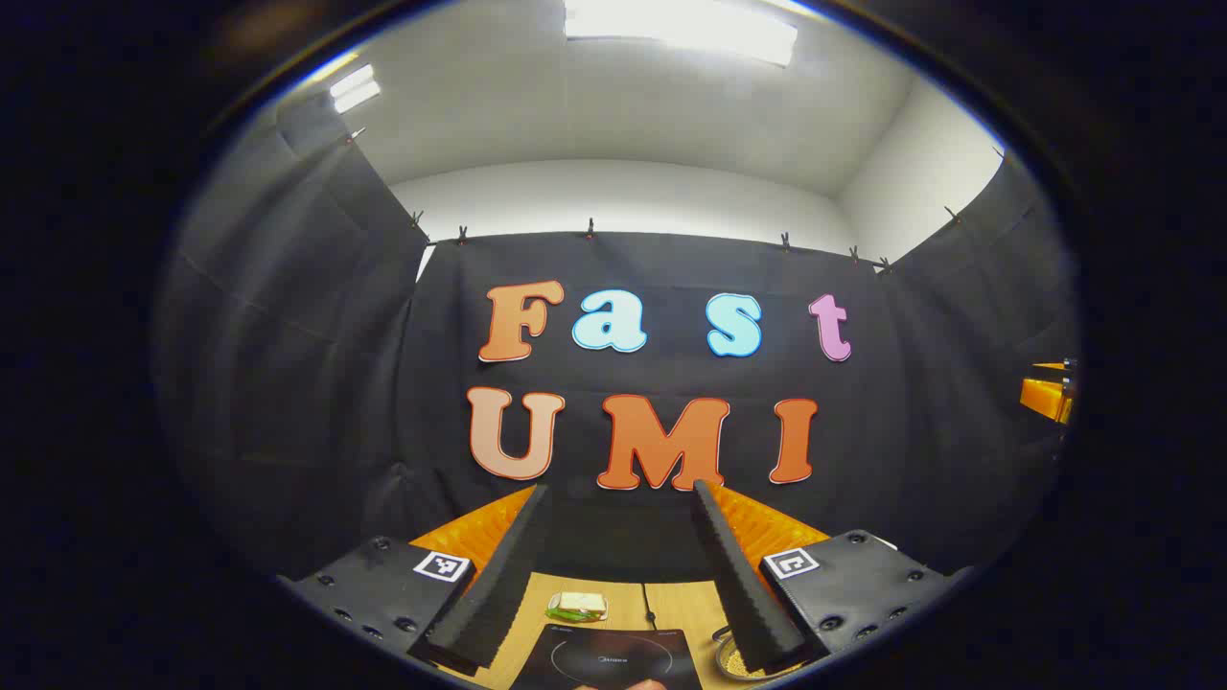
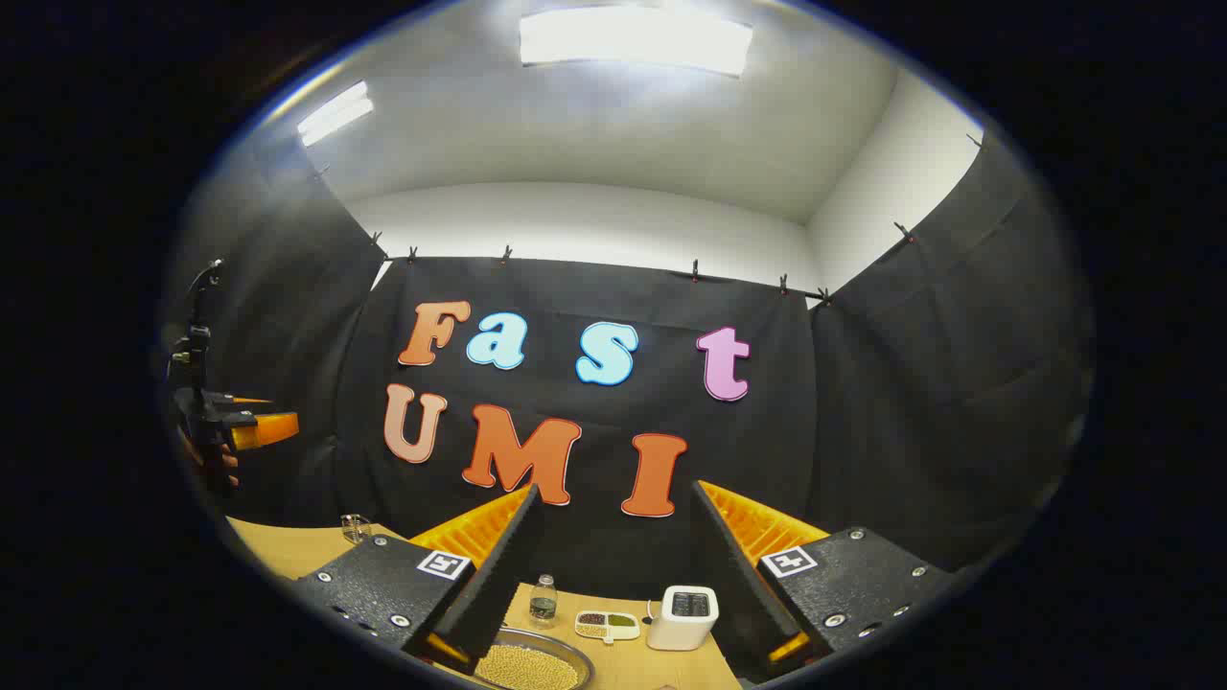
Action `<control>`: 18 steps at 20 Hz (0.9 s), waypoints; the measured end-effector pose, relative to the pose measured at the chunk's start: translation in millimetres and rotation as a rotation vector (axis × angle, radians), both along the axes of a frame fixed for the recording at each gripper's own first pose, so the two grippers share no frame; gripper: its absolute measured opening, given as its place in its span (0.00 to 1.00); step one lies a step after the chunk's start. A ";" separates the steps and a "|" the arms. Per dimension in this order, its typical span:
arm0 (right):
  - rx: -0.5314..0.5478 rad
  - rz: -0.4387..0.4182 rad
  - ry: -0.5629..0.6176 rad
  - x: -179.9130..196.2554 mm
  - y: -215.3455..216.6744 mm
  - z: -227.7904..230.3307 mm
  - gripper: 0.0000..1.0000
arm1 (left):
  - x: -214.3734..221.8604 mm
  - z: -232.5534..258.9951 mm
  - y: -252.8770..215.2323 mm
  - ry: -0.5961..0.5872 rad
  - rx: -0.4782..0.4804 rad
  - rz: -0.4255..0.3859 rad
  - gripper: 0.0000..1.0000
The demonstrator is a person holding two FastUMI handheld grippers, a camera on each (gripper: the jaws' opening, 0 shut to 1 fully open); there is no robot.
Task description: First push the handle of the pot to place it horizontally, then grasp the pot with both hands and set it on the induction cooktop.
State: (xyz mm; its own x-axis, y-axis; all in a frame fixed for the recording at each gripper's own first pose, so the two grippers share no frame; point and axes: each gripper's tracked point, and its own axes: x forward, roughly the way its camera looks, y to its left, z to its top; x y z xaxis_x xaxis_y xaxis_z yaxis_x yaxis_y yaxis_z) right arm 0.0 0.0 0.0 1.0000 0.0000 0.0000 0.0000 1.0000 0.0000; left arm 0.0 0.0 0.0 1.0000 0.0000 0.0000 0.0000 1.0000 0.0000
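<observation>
Pot [image 2: 530, 664] of pale beans is sitting at the bottom of the right gripper view, between the right gripper's [image 2: 613, 575] spread, empty jaws. Beside it the induction cooktop [image 1: 609, 656] is waiting beneath the left gripper [image 1: 618, 565], likewise spread; both are hovering high, probably staging.

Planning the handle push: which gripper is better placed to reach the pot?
Probably right: the pot lies just below the right gripper, by its inner finger. From the left gripper, it peeks out beyond one finger.

Pot [image 2: 530, 664] left of bottle [image 2: 543, 599], dish [image 2: 607, 625] and appliance [image 2: 682, 617] on table [image 2: 288, 546].
</observation>
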 end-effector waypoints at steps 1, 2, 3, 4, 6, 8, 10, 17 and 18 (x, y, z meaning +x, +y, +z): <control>-0.004 0.003 0.007 -2.7 -1.1 -3.5 0.95 | -0.6 0.4 4.4 -0.005 0.013 0.020 0.97; -0.006 -0.003 0.007 -3.4 -4.8 -3.9 0.95 | -2.5 -0.6 6.9 -0.008 0.027 0.032 0.96; -0.008 -0.010 0.003 -3.7 -7.5 -3.1 0.95 | -4.3 -1.7 6.1 -0.012 0.036 0.038 0.98; -0.011 -0.019 0.001 -5.2 -10.8 -2.7 0.95 | -4.2 -3.0 5.5 -0.013 0.042 0.039 0.98; -0.018 -0.042 -0.009 -7.3 -16.3 -1.5 0.95 | -4.5 -4.0 2.9 -0.023 0.035 0.033 0.98; -0.032 -0.055 -0.018 -9.3 -18.7 -1.2 0.95 | -4.4 -5.7 1.4 -0.033 0.026 0.029 0.98; -0.043 -0.066 -0.021 -10.3 -19.8 -3.2 0.95 | -1.5 -7.6 3.1 -0.041 0.027 0.033 0.98; -0.044 -0.061 -0.008 -6.1 -18.0 -10.4 0.95 | 1.9 -4.2 2.4 -0.063 0.019 0.040 0.98; -0.041 -0.055 -0.001 -5.4 -16.5 -13.8 0.95 | 1.8 -5.0 1.4 -0.065 0.014 0.040 0.98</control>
